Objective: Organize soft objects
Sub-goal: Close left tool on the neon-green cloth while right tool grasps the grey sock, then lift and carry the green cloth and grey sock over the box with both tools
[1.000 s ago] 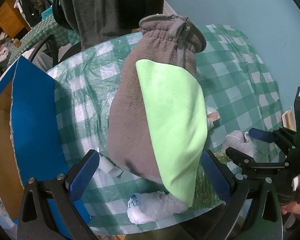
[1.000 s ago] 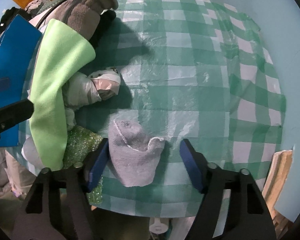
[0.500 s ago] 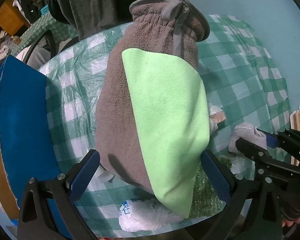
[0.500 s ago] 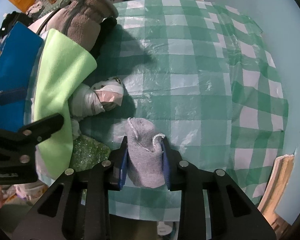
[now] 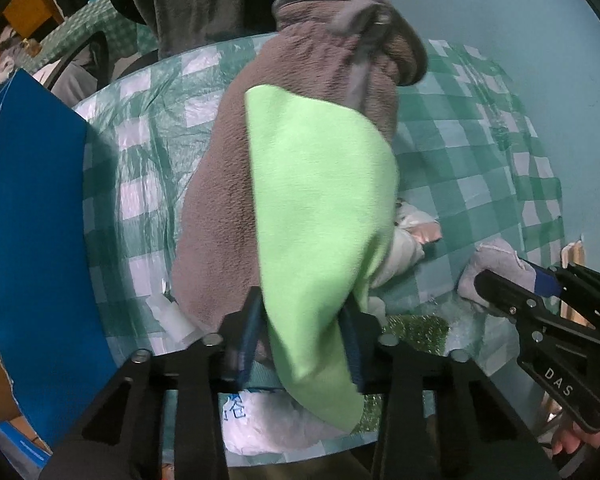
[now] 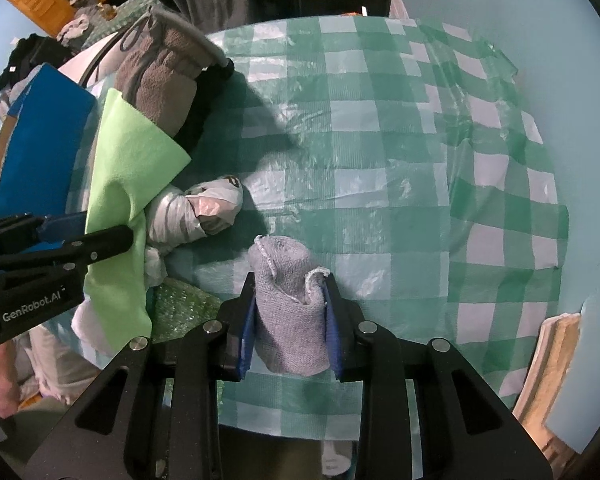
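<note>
My left gripper (image 5: 302, 340) is shut on the near end of a light green cloth (image 5: 320, 216) that drapes over a grey-brown fleece bag (image 5: 300, 92) on the green checked tablecloth (image 5: 148, 168). My right gripper (image 6: 290, 320) is shut on a small grey knitted sock (image 6: 288, 284), which rests on the tablecloth (image 6: 380, 160). The sock and right gripper also show in the left wrist view (image 5: 496, 268). The green cloth (image 6: 128, 184) and fleece bag (image 6: 160, 76) lie at the left in the right wrist view, with the left gripper (image 6: 84, 236) beside them.
A blue box (image 5: 36, 240) stands at the table's left. Crumpled white plastic bags (image 6: 196, 212) and a green glittery piece (image 6: 180, 304) lie between the two grippers. More white plastic (image 5: 268, 420) lies under the green cloth. A light blue wall (image 6: 540, 40) bounds the right side.
My left gripper has closed from wide open onto the green cloth. My right gripper closed on the grey sock half a second ago and still holds it.
</note>
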A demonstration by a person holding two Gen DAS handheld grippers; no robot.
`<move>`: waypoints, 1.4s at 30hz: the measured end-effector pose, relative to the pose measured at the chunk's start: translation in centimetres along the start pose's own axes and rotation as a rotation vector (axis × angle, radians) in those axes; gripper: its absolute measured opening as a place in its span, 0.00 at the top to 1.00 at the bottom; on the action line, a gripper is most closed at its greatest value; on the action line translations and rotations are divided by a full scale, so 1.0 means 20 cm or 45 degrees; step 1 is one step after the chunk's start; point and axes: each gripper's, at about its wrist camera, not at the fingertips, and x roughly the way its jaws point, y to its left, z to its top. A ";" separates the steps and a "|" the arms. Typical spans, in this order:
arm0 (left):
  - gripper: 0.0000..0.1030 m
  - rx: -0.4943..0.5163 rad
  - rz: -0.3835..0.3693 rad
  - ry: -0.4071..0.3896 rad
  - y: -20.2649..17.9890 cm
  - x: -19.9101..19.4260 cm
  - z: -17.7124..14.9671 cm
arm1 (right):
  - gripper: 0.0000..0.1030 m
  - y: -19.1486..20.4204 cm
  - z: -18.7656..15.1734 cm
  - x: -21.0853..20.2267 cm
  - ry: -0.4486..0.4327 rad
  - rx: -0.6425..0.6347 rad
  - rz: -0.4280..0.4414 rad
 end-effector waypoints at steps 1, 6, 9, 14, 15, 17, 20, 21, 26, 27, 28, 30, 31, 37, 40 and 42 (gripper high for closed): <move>0.68 0.000 -0.005 -0.001 0.00 -0.01 0.00 | 0.72 0.00 0.00 -0.01 -0.003 -0.001 -0.001; 0.72 0.008 -0.028 -0.017 0.00 -0.06 -0.02 | 0.72 0.02 0.02 -0.05 -0.022 -0.006 0.001; 0.73 0.016 -0.047 -0.026 0.01 -0.10 -0.02 | 0.72 0.04 0.01 -0.07 -0.031 -0.008 -0.003; 0.76 0.037 -0.077 -0.049 0.01 -0.18 0.00 | 0.72 0.05 0.01 -0.11 -0.051 -0.014 -0.005; 0.76 0.041 -0.081 -0.054 0.01 -0.19 0.01 | 0.72 0.06 0.02 -0.12 -0.055 -0.017 -0.006; 0.77 0.048 -0.087 -0.062 0.01 -0.22 0.01 | 0.72 0.06 0.02 -0.13 -0.061 -0.020 -0.007; 0.80 0.043 -0.107 -0.068 0.01 -0.25 0.02 | 0.72 0.07 0.03 -0.15 -0.071 -0.019 -0.002; 0.80 0.040 -0.114 -0.068 0.02 -0.26 0.02 | 0.72 0.06 0.03 -0.16 -0.073 -0.018 0.001; 0.87 0.034 -0.144 -0.089 0.05 -0.33 0.02 | 0.72 0.09 0.04 -0.18 -0.084 -0.017 0.007; 0.88 0.034 -0.147 -0.095 0.06 -0.35 0.02 | 0.72 0.09 0.04 -0.19 -0.087 -0.019 0.009; 0.88 0.034 -0.148 -0.103 0.06 -0.36 0.02 | 0.72 0.10 0.04 -0.19 -0.090 -0.023 0.011; 0.90 0.033 -0.155 -0.115 0.07 -0.39 0.03 | 0.72 0.12 0.05 -0.20 -0.096 -0.029 0.012; 0.91 0.031 -0.161 -0.119 0.08 -0.40 0.03 | 0.72 0.13 0.05 -0.21 -0.100 -0.034 0.012; 0.94 0.023 -0.178 -0.138 0.10 -0.44 0.03 | 0.72 0.17 0.08 -0.25 -0.126 -0.056 0.018; 0.94 0.021 -0.182 -0.154 0.11 -0.47 0.03 | 0.72 0.20 0.10 -0.27 -0.137 -0.069 0.021; 0.95 0.024 -0.173 -0.175 0.12 -0.50 0.03 | 0.72 0.21 0.12 -0.28 -0.145 -0.081 0.023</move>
